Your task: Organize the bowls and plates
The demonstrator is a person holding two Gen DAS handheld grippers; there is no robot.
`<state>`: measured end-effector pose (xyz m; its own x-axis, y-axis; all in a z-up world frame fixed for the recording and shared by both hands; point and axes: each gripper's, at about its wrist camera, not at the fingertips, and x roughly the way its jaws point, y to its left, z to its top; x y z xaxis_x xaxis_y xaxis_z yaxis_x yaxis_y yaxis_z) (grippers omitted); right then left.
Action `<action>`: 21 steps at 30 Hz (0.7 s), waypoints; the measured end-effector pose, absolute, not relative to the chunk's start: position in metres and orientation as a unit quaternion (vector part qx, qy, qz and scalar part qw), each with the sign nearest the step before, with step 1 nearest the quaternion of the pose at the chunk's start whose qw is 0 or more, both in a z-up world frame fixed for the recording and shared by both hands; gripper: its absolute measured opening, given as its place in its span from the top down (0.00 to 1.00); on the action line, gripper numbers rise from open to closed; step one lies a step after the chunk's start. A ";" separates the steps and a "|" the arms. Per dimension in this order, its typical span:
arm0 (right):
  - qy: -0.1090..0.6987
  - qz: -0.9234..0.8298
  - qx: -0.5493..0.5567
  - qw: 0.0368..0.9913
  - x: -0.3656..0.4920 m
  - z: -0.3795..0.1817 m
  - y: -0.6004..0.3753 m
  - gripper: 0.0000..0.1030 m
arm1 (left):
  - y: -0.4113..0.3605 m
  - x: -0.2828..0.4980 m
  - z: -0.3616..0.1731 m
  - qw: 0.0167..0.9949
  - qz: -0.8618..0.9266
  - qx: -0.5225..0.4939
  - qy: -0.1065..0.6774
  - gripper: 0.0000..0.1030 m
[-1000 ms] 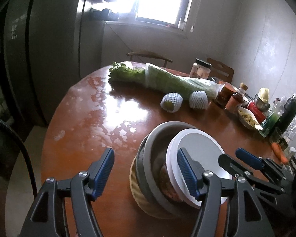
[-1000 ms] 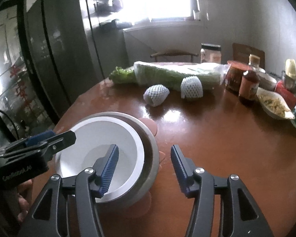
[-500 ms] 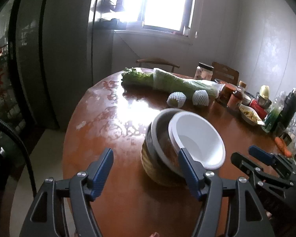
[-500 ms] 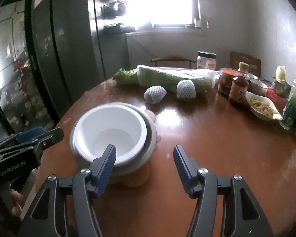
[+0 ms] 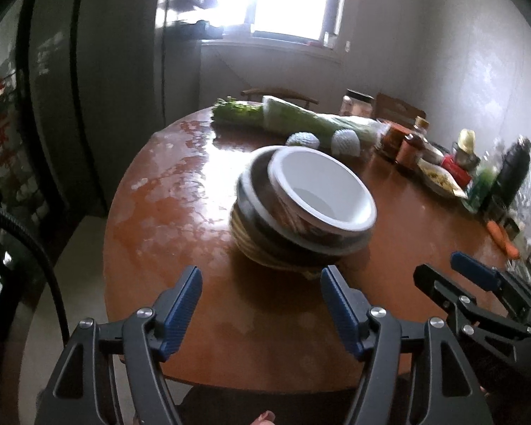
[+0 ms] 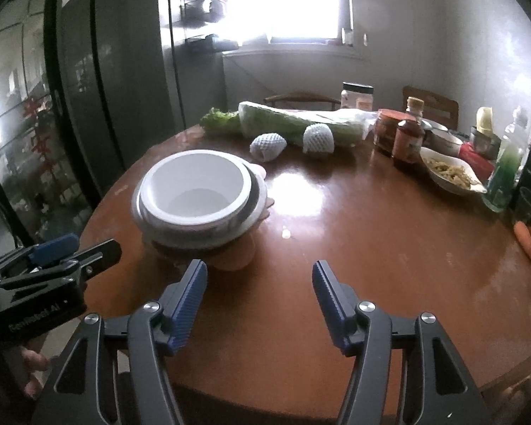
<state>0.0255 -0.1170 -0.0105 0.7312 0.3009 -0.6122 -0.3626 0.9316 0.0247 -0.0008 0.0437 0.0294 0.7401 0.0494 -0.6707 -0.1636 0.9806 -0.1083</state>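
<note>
Nested stack of bowls [image 5: 301, 212], white bowl [image 6: 194, 187] uppermost, standing on the desk [image 6: 336, 248] ahead of both empty, spread jaws: just right of centre for the left gripper [image 5: 262, 283], ahead-left for the right gripper [image 6: 260, 279].

Nested bowls [image 6: 198, 202] on table [image 6: 336, 248], vegetables [image 6: 293, 124] behind.

Blown-out window [image 6: 293, 0] backlight (fisheye-warped edges)
</note>
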 end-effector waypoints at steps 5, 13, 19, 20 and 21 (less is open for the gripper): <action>0.303 0.183 -0.042 0.934 0.008 -0.007 -0.122 0.38 | 0.038 -0.010 0.030 0.931 0.061 -0.080 0.352 0.33; 0.304 0.188 -0.047 0.933 -0.005 -0.010 -0.118 0.37 | 0.036 -0.015 0.027 0.928 0.063 -0.076 0.359 0.33; 0.307 0.188 -0.038 0.932 -0.007 -0.013 -0.118 0.37 | 0.040 -0.015 0.026 0.927 0.070 -0.080 0.360 0.33; 0.307 0.189 -0.038 0.932 -0.007 -0.013 -0.118 0.37 | 0.041 -0.015 0.026 0.927 0.070 -0.080 0.360 0.33; 0.308 0.189 -0.038 0.932 -0.007 -0.014 -0.118 0.37 | 0.041 -0.015 0.025 0.927 0.070 -0.080 0.361 0.33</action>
<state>-0.0068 -0.1179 -0.0135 0.7391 0.3285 -0.5881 -0.3757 0.9257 0.0449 -0.0154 0.0412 0.0252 0.7298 0.0720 -0.6798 -0.1881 0.9772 -0.0985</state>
